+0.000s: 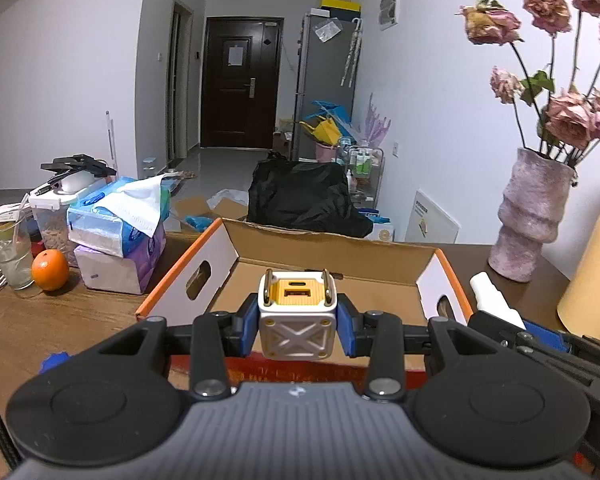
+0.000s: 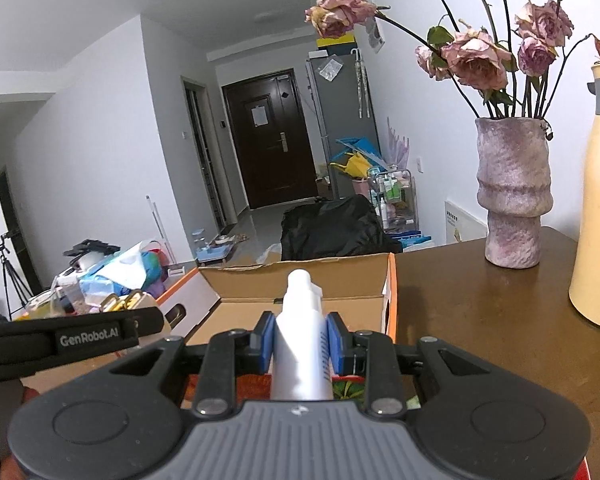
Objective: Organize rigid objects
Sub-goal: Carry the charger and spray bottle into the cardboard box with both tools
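1. The charger (image 1: 298, 314), a white cube with a yellow face, two folded prongs and two ports, sits pinched between the blue pads (image 1: 252, 322) of the left tongs (image 1: 299, 330). It is held above the near edge of the box (image 1: 328, 254).
2. The white device (image 2: 302, 344), a long plastic body with a rounded tip, is pinched between the blue pads (image 2: 336, 344) of the right tongs (image 2: 301, 346). Its tip points toward the far wall of the box (image 2: 300, 276), and it too hangs over the near edge.
3. In the left wrist view the white device (image 1: 496, 300) and the right tongs (image 1: 540, 340) show at the right, just beside the right side of the box.
4. In the right wrist view the left tongs (image 2: 60, 340) cross the left edge, with the yellow top of the charger (image 2: 126, 302) just visible behind them.
5. The box is open cardboard with orange rims, white side walls with handle cutouts, and a bare brown floor. It stands on the brown counter (image 1: 60, 320).
6. Left of the box lie tissue packs (image 1: 116, 224), an orange (image 1: 50, 270) and a glass (image 1: 8, 248).
7. Right of the box, well apart, stands a pink vase (image 2: 514, 192) of dried roses (image 2: 476, 56), and beside it a cream jug (image 2: 598, 208).
8. Beyond the counter a black bag (image 1: 304, 196) lies on the floor, with a dark door (image 1: 240, 80) down the hall.
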### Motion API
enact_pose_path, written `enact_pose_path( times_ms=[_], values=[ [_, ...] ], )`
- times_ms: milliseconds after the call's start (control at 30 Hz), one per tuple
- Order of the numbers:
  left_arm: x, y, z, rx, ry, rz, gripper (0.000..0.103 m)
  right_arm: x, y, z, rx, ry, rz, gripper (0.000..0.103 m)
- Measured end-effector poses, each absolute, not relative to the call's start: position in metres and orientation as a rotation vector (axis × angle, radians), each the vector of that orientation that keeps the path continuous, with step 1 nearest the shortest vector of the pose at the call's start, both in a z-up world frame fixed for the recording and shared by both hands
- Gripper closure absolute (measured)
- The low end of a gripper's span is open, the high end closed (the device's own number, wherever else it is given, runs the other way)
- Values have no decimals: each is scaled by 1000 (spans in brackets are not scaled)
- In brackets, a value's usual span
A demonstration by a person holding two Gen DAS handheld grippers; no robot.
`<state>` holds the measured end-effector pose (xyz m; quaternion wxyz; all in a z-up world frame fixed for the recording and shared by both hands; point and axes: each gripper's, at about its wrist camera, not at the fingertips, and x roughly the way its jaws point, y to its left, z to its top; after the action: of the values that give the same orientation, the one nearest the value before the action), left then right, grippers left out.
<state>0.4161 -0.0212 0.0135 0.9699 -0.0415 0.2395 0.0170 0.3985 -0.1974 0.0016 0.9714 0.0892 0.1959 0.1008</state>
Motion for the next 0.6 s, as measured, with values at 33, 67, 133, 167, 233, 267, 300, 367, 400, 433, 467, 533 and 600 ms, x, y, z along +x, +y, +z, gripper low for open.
enact_pose_path(
  times_ms=[33,67,133,167,233,267,300,367,400,433,467,533,600],
  values=[
    [420,-21,14,-84,483,36,63,402,-196,1,177,394,200,77],
    [423,-21,14,-81,480,39,63,406,-195,1,174,391,197,77],
    [431,-23,13,-72,473,53,63,413,-194,1,174,388,193,77],
    [434,-23,13,-70,470,59,63,417,-193,1,176,386,192,77],
    [442,-22,12,-67,465,73,63,424,-192,0,181,385,189,77],
    [445,-22,12,-66,464,79,63,428,-191,0,183,385,186,77],
    [448,-22,11,-64,463,83,63,431,-190,0,185,385,183,77],
    [456,-21,10,-67,468,85,63,439,-189,-1,182,383,177,77],
    [460,-21,9,-70,472,86,63,442,-188,-1,179,381,175,77],
    [463,-20,9,-72,474,88,63,446,-187,-1,178,380,175,77],
    [467,-20,8,-72,476,91,63,450,-185,-1,178,380,176,77],
    [475,-20,7,-77,479,99,63,458,-184,-1,176,378,175,77],
    [482,-19,6,-80,483,108,63,464,-182,-1,178,381,175,77]
  ],
)
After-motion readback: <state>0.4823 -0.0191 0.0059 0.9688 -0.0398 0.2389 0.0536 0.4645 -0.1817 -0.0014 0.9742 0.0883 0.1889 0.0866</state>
